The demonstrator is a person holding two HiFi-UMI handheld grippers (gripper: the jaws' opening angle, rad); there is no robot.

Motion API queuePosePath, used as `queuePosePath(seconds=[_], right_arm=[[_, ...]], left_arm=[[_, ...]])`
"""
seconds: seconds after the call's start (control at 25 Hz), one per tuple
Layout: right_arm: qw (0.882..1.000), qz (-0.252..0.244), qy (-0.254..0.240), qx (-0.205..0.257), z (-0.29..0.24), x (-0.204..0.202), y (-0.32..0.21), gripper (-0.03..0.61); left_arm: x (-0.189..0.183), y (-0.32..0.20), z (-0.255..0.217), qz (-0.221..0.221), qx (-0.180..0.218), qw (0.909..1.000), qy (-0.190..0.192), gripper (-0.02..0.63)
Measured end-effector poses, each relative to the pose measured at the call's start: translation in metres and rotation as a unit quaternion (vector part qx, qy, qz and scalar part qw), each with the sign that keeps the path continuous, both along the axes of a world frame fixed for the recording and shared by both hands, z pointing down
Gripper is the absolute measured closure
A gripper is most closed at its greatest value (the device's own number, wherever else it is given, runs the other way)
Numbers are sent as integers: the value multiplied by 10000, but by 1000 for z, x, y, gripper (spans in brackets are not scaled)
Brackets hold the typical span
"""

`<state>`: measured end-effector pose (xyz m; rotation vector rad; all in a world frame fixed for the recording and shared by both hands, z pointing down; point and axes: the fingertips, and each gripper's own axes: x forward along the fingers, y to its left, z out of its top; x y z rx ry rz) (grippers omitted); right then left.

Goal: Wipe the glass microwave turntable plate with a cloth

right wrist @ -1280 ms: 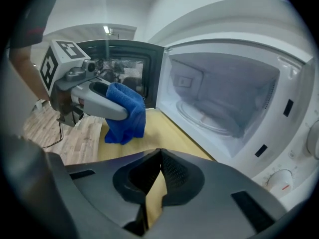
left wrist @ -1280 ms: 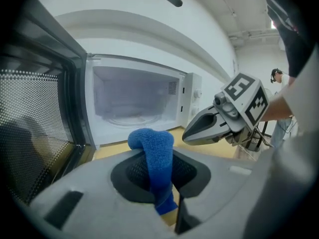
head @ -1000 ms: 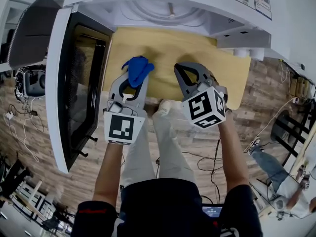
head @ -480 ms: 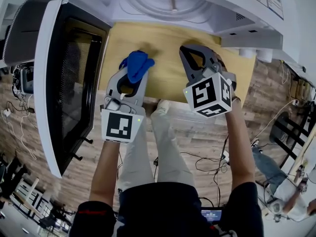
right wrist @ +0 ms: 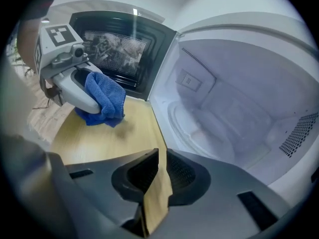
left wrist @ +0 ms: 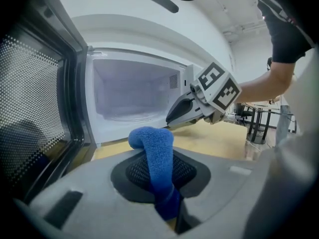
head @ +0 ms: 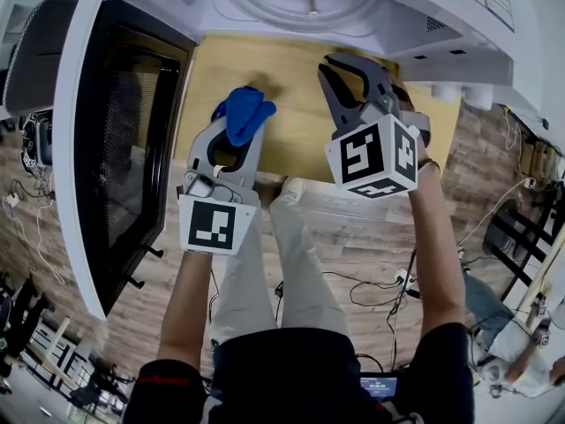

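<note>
The glass turntable plate (right wrist: 199, 128) lies on the floor of the open microwave (head: 291, 3). My left gripper (head: 238, 131) hovers over the wooden table in front of the oven, shut on a blue cloth (head: 244, 113) that bulges out past its tips (left wrist: 154, 153). My right gripper (head: 333, 62) is shut and empty, with its tips close to the front edge of the oven opening. In the right gripper view its jaws (right wrist: 160, 171) point at the cavity's lower left corner, and the left gripper (right wrist: 97, 106) with the cloth (right wrist: 107, 99) sits off to the left.
The microwave door (head: 124, 148) swings wide open at the left, right beside the left gripper. A light wooden tabletop (head: 291, 140) carries the oven. Below are my legs and a wood-patterned floor with cables (head: 371, 281).
My right gripper has moved forward toward the microwave opening and rolled a little. The left gripper with the cloth has hardly shifted.
</note>
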<state>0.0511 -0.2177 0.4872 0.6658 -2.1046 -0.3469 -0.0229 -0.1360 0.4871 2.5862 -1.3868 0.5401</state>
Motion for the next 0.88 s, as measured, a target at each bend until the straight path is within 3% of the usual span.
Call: queuePosePath(seconds=[0.44,0.88], right_arm=[[9986,-53,243,473,-11,-6,-23,453],[9978,-61,325,569,-3,-15,-28,286]], left_arm=[[-2,-1,1,28,12,10000,17,557],[-3,0,1,37,61,10000,64,557]])
